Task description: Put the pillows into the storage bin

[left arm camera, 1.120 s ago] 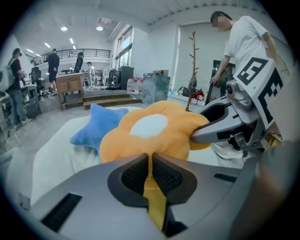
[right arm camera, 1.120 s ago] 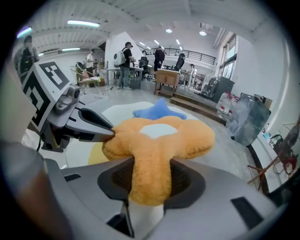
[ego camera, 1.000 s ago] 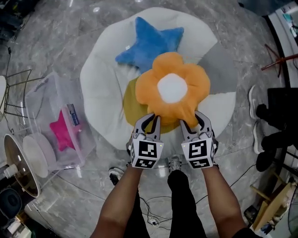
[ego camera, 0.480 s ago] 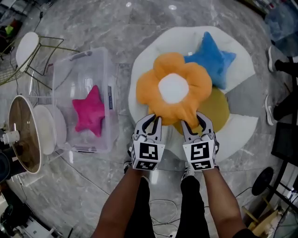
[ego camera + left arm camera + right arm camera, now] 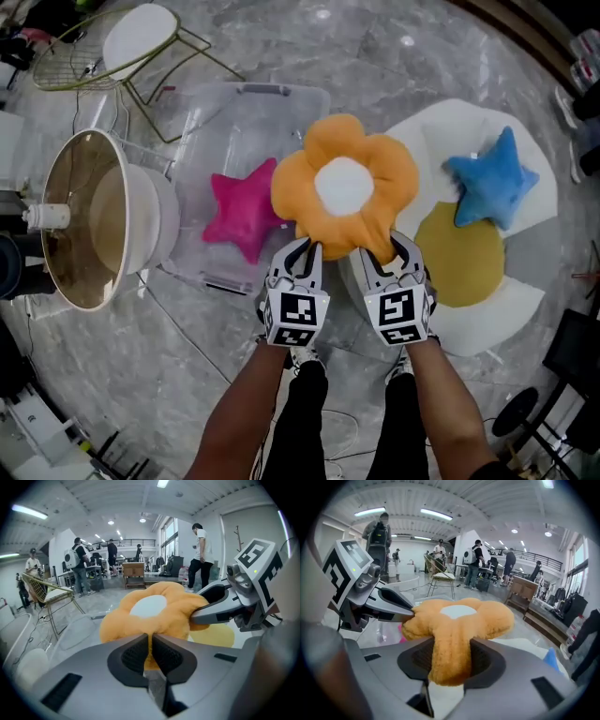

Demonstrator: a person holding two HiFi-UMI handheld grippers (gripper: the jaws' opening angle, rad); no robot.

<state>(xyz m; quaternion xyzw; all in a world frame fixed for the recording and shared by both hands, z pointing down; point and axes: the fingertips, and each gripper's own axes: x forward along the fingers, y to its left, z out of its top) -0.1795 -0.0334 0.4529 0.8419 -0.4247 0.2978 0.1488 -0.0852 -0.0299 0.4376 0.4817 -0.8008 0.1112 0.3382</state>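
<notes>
An orange flower pillow [image 5: 344, 184] with a white centre hangs in the air, held by both grippers at its near petals. My left gripper [image 5: 306, 251] is shut on a thin fold of it [image 5: 149, 656]. My right gripper [image 5: 386, 251] is shut on a thick petal [image 5: 451, 660]. The pillow hovers at the right edge of the clear storage bin [image 5: 246, 103], which holds a pink star pillow [image 5: 241, 209]. A blue star pillow [image 5: 492, 180] and a mustard round pillow [image 5: 459, 253] lie on the white beanbag [image 5: 445, 127] at the right.
A round white-rimmed stand with a tan inside [image 5: 94, 220] sits left of the bin. A wire-legged chair with a white seat [image 5: 141, 28] stands behind it. Grey marble floor [image 5: 178, 366] lies all round. Several people stand far off in the gripper views.
Both grippers have carried the flower pillow leftward, off the beanbag and over to the bin's edge. The bin and pink star now lie right beside the pillow.
</notes>
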